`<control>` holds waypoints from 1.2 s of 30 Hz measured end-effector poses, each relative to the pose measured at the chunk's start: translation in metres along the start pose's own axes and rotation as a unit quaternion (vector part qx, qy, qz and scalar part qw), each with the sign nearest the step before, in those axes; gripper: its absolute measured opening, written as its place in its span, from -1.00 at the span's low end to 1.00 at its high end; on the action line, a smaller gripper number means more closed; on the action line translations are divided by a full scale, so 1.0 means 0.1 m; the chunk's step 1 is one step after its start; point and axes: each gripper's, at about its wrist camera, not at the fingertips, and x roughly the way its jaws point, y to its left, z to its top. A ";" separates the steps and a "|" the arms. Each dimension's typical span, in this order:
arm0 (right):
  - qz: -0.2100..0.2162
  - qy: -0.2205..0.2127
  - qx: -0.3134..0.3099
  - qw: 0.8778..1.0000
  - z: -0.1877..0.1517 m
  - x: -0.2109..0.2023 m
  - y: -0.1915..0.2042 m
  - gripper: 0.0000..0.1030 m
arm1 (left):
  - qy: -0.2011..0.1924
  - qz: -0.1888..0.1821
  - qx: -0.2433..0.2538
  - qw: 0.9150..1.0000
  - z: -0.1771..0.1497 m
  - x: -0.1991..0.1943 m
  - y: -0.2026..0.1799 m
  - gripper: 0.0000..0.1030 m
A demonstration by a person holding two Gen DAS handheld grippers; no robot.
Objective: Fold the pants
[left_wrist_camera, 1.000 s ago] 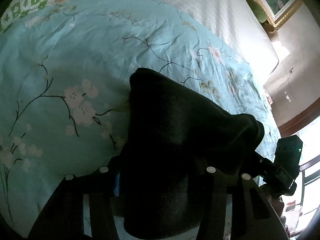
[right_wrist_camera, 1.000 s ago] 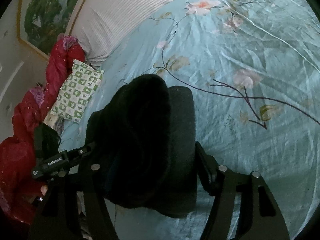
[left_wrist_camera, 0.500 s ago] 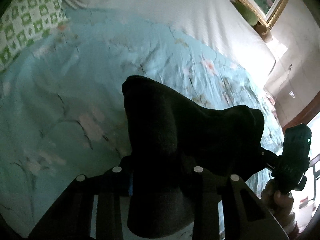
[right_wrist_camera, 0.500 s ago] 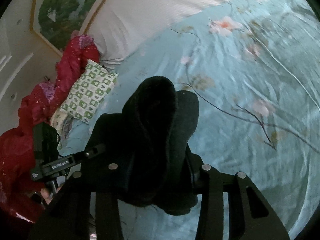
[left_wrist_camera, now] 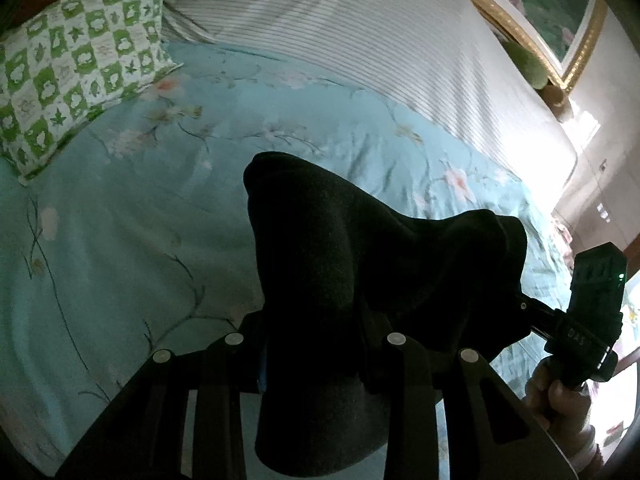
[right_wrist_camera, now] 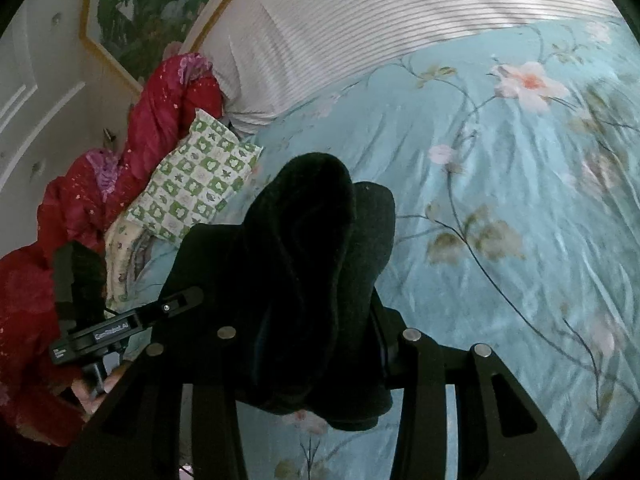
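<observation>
- My left tool (left_wrist_camera: pixel 320 344) and right tool (right_wrist_camera: pixel 316 344) each pinch a bunch of the dark pants (left_wrist_camera: pixel 360 248), held up above the bed (left_wrist_camera: pixel 120 220), toward its pillow (left_wrist_camera: pixel 72 80) end.
- I judge this the carrying-over stage of a fold; next I should lower both edges evenly onto the bed.

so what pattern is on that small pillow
Green and white checks with little leaf and flower shapes on the small pillow, clearest in the left wrist view.
</observation>
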 end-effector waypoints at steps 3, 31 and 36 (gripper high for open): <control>-0.002 0.009 -0.008 1.000 0.07 0.13 0.01 -0.18 | 0.000 0.008 -0.005 1.000 0.05 0.07 0.08 -0.38; -0.013 0.041 0.018 0.999 0.01 0.54 -0.40 0.25 | 0.021 0.020 -0.027 0.999 -0.06 0.39 0.44 0.17; -0.020 0.036 0.018 0.999 0.01 0.50 -0.33 0.26 | 0.018 0.023 -0.038 0.999 -0.07 0.34 0.47 0.22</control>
